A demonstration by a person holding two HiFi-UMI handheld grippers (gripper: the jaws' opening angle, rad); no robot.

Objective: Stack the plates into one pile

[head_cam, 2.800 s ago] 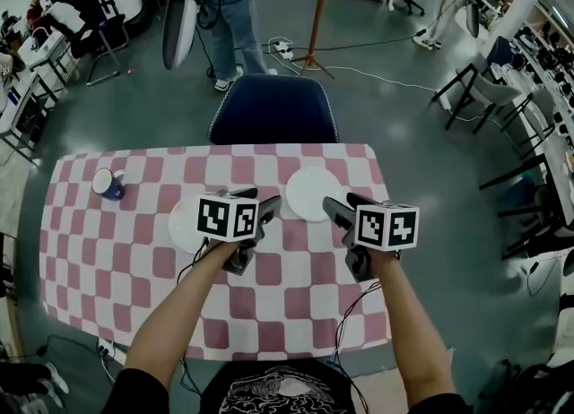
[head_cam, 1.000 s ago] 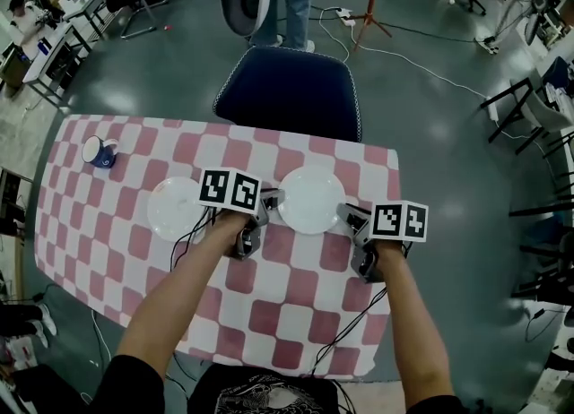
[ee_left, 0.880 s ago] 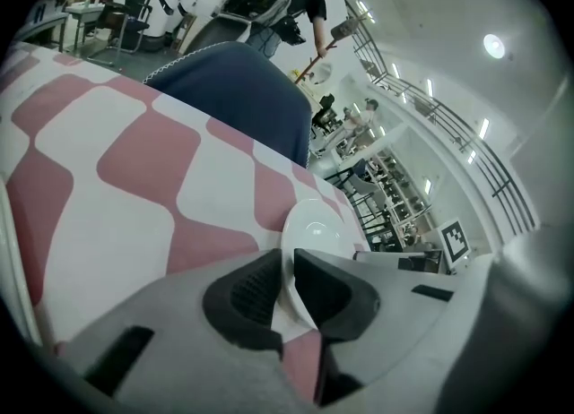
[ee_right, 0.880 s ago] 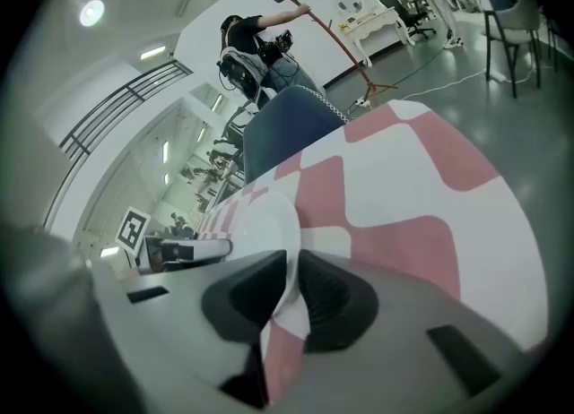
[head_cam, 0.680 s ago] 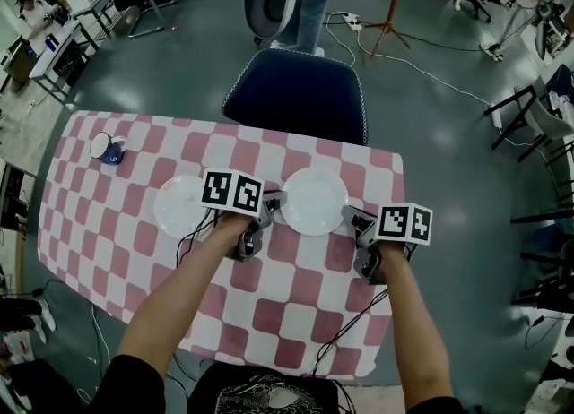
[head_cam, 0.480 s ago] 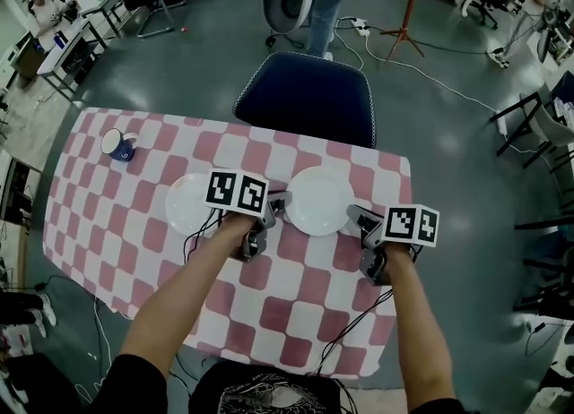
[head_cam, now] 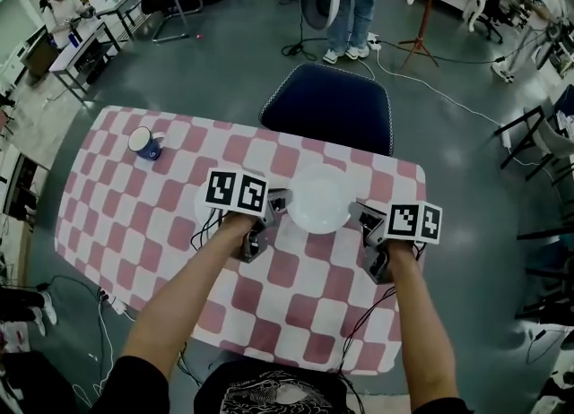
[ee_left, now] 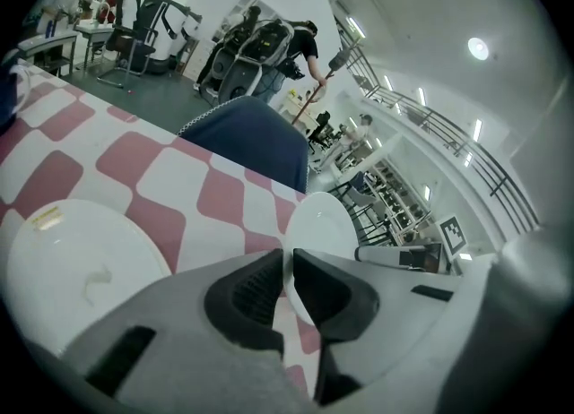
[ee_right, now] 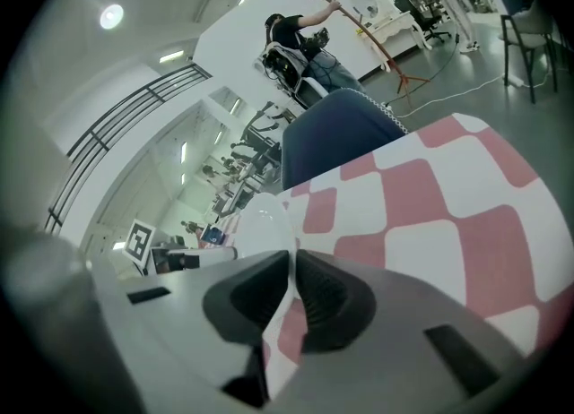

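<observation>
The white plate [head_cam: 318, 199] hangs between the two pairs of tongs, held up off the table [head_cam: 117, 215] and roughly level. The left tongs [head_cam: 276, 206] are clenched on its left rim. In the left gripper view the thin white edge sits pinched between the dark ribbed pads [ee_left: 247, 291], with the disc stretching away beyond the tips. The right tongs [head_cam: 360, 215] are clenched on the opposite rim in the same way, and the plate's edge runs down between their pads [ee_right: 327, 300].

A second plate [ee_left: 81, 269] lies flat on the red-and-white checked cloth, below and to the left of the left tongs. It has a small yellowish mark near its far rim. From the head view it is almost wholly covered by the left tongs' marker cube [head_cam: 236, 192].

A blue mug [head_cam: 145, 143] stands well to the left of the left tongs and further out. A dark blue chair [head_cam: 327, 107] is pushed up to the table's far edge, straight ahead of both tongs. Past it a person [head_cam: 357, 0] stands on the grey floor
</observation>
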